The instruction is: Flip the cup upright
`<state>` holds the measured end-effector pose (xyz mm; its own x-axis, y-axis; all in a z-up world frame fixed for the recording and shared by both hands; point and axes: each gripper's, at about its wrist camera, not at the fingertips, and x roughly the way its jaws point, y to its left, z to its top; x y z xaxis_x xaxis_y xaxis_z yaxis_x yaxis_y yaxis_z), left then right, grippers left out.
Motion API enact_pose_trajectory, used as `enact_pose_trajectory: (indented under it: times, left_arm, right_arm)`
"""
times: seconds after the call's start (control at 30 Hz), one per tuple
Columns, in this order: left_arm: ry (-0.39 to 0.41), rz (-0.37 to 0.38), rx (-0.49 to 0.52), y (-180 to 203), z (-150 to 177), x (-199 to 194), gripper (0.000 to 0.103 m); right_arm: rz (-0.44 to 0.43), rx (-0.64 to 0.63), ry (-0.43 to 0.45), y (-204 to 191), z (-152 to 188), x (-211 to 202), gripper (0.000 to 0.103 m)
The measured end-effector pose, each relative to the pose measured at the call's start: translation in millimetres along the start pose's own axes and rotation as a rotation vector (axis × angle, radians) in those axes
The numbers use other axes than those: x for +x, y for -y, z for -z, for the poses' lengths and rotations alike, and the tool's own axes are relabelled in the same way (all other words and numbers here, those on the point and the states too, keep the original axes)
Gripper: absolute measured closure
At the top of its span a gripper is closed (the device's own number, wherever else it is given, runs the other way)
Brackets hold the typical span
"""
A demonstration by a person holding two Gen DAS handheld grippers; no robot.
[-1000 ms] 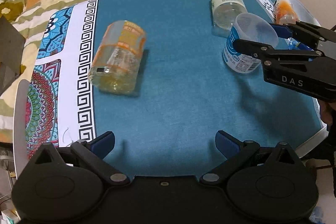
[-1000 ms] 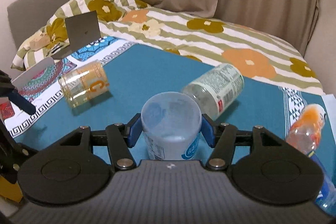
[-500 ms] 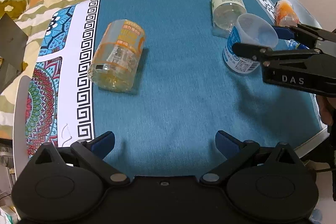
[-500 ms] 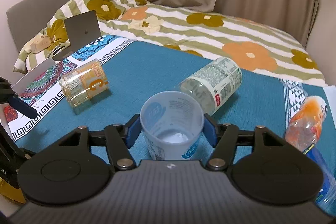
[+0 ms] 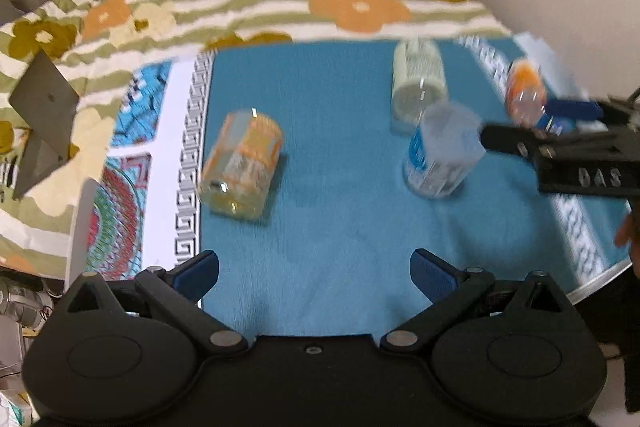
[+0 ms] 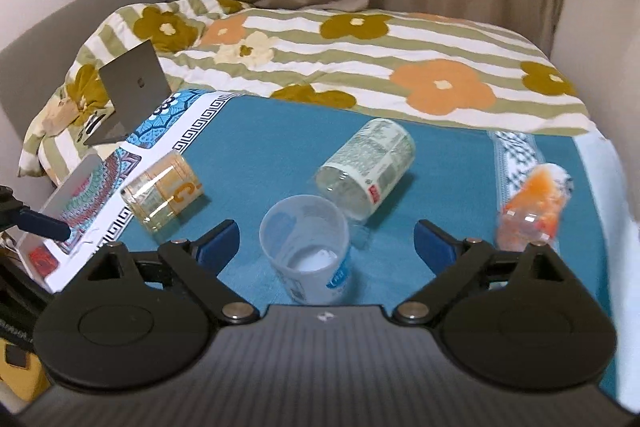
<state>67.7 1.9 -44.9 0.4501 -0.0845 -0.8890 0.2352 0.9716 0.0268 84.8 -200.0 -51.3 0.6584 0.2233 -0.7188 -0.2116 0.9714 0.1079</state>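
A translucent white cup with a blue label [image 6: 308, 255] stands upright, mouth up, on the teal cloth [image 6: 280, 147]; it also shows in the left wrist view [image 5: 440, 151]. My right gripper [image 6: 326, 239] is open, its blue pads apart from the cup on either side; in the left wrist view it sits just right of the cup [image 5: 540, 127]. My left gripper [image 5: 314, 269] is open and empty, low over the cloth's near edge.
An orange-labelled clear cup [image 5: 242, 167] lies on its side at the left. A clear bottle [image 6: 368, 171] lies behind the white cup. An orange bottle [image 6: 536, 203] lies at the right edge. A laptop [image 6: 128, 91] stands on the flowered bedding.
My right gripper has opened and let go of the white cup, then drawn back and up. The cup now stands free. The left gripper has risen slightly.
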Motion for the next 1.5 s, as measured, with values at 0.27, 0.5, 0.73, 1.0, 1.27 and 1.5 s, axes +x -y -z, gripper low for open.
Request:
enact_pose_trajectory:
  times: [0.27,0.5,0.73,1.0,1.27,1.5]
  left_arm:
    - [0.173,-0.051,-0.073,7,-6,-53,0.000]
    - [0.235,-0.077,-0.105,12,6,-70,0.000]
    - [0.267,-0.088,-0.095,18,19,-77,0.000]
    - [0.283,-0.099,-0.070,22,21,-81,0.000]
    - [0.289,-0.101,-0.057,22,22,-82,0.000]
    - [0.294,-0.106,-0.050,22,21,-82,0.000]
  right_arm:
    - [0.101,0.056,-0.052,9,-13,-67,0.000]
    - [0.178,0.091,-0.113,18,-3,-94,0.000]
    - [0.202,0.149,-0.123,18,17,-105,0.000]
    - [0.214,0.155,-0.126,16,19,-108,0.000]
    - [0.215,0.151,-0.125,13,19,-108,0.000]
    - [0.220,0.154,-0.127,10,18,-107,0.000]
